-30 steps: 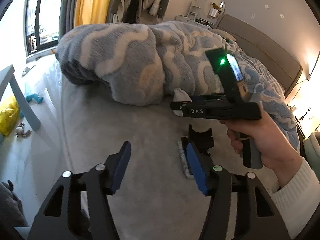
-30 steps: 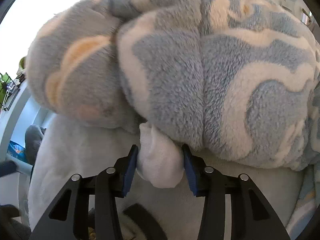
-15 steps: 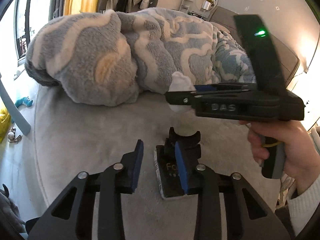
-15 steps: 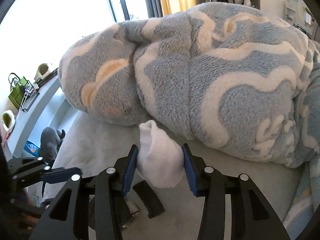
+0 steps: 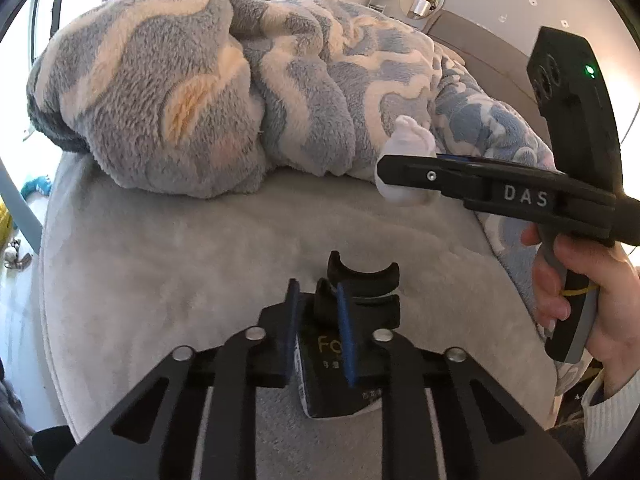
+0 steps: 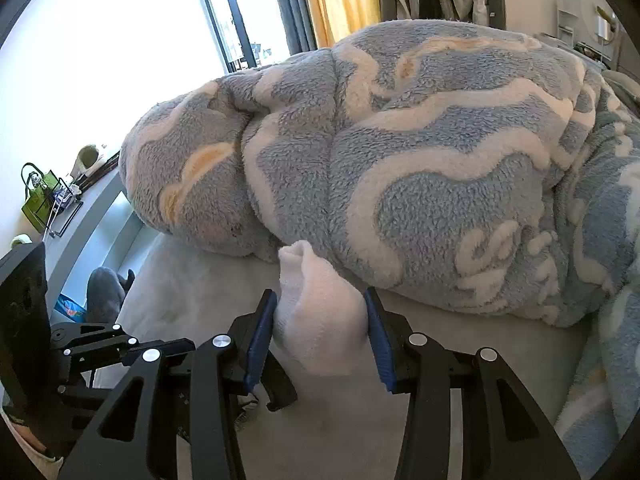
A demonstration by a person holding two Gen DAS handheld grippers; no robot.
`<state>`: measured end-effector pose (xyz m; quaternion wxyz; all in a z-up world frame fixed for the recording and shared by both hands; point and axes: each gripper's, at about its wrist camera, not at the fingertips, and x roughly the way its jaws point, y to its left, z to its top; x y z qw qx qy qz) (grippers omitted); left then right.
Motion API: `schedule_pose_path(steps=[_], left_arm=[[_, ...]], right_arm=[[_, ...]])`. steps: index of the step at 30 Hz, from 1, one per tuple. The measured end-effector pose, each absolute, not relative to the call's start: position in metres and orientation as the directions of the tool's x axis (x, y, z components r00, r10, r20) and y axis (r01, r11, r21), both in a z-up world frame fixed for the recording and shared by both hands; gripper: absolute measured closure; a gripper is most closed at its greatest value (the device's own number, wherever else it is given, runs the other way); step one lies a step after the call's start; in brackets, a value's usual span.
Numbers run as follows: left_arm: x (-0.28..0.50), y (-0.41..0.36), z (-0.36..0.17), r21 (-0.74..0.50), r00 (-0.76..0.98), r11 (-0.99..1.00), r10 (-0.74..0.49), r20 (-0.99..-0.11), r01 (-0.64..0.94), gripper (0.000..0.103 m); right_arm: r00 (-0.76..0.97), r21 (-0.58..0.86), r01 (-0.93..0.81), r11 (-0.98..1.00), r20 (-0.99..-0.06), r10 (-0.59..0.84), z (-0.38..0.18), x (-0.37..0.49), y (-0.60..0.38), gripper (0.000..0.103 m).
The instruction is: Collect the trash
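My right gripper (image 6: 320, 304) is shut on a rolled white sock (image 6: 320, 320) and holds it above the grey bed cover (image 6: 440, 360), just in front of the fluffy blanket. The left wrist view shows that gripper (image 5: 386, 168) from the side, the sock (image 5: 408, 142) sticking out above and below its fingers. My left gripper (image 5: 318, 292) points down at a flat black packet (image 5: 332, 384) with a black plastic holder (image 5: 362, 280) on the cover. Its jaws are closing, with the holder's upright part between the blue pads (image 5: 346, 332). I see no firm contact.
A thick blue and cream blanket (image 5: 208, 92) is heaped across the bed behind both grippers. A grey headboard (image 5: 480, 44) is at the far right. To the left are a window (image 6: 120, 40), a shelf with a green basket (image 6: 38, 208), and the floor past the bed edge (image 5: 48, 280).
The left gripper came forward and down over the black packet and its jaws narrowed a lot. The right gripper lifted the sock up and away from the blanket.
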<state>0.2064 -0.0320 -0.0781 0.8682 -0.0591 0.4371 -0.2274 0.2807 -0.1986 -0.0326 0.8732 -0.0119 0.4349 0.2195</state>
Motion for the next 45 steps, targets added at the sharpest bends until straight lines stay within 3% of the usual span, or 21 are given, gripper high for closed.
schedule_pose_path(steps=[4,8,18,45], left_arm=[[0.208,-0.032,-0.081,-0.327,0.501,0.885,-0.459,-0.734,0.333,0.093],[0.206,-0.033,-0.081,-0.324,0.498,0.887,-0.454,-0.739,0.328,0.095],[0.186,-0.024,-0.063,-0.324,0.541,0.888,-0.457,-0.706,0.327,0.095],[0.096,0.023,-0.038,-0.245,0.635,0.951,-0.307,-0.709,0.186,0.095]], right_arm=[[0.529,0.171,-0.383,0.908,-0.765,0.368,-0.034,0.281,-0.2,0.058],[0.527,0.172,-0.375,0.911,-0.768,0.362,-0.034,0.278,-0.205,0.058],[0.539,0.152,-0.37,0.916,-0.768,0.346,-0.028,0.261,-0.206,0.058],[0.557,0.165,-0.394,0.904,-0.74,0.378,-0.014,0.164,-0.177,0.058]])
